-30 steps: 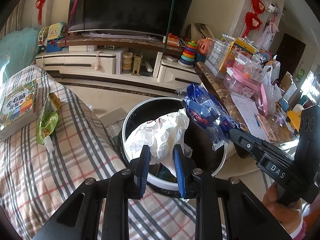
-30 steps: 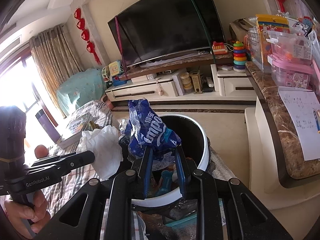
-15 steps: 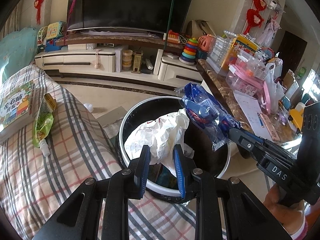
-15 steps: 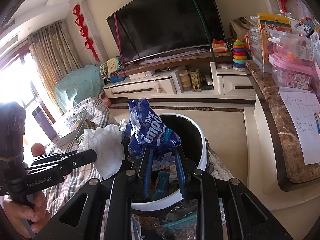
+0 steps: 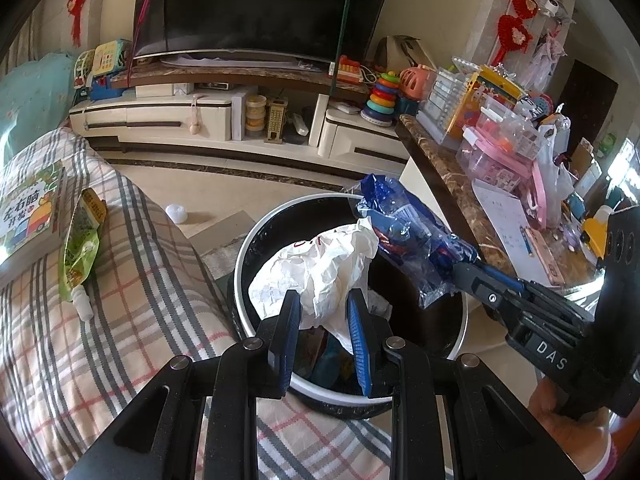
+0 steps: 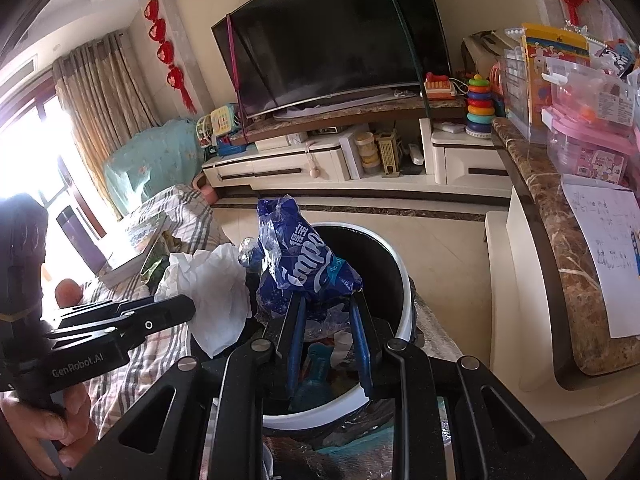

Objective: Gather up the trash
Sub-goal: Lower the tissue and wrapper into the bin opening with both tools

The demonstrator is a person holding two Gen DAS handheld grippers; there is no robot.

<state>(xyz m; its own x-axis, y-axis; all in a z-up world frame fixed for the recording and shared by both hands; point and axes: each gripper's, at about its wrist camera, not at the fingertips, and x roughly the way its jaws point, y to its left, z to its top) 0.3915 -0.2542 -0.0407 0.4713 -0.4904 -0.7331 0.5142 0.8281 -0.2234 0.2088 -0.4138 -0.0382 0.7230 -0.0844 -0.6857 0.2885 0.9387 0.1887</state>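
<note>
My left gripper [image 5: 323, 304] is shut on a crumpled white tissue [image 5: 320, 268] and holds it over the round trash bin [image 5: 256, 236], which has a white rim and a black inside. My right gripper [image 6: 326, 300] is shut on a blue plastic wrapper [image 6: 300, 260], also held over the bin [image 6: 402, 276]. In the left wrist view the wrapper [image 5: 408, 236] and the right gripper [image 5: 464, 272] come in from the right. In the right wrist view the tissue [image 6: 216, 288] and the left gripper [image 6: 188, 308] come in from the left. Other trash lies in the bin.
A green pouch [image 5: 82, 240] and a children's book [image 5: 30, 208] lie on the plaid cover [image 5: 120, 320] to the left. A marble counter [image 5: 460, 200] with boxes and paper stands to the right. A TV stand [image 5: 200, 120] lies beyond. A white scrap [image 5: 176, 213] is on the floor.
Both grippers have held their loads over the bin with only a slight drift. The left wrist view has shifted a little, so the bin sits more centrally. Neither gripper has opened.
</note>
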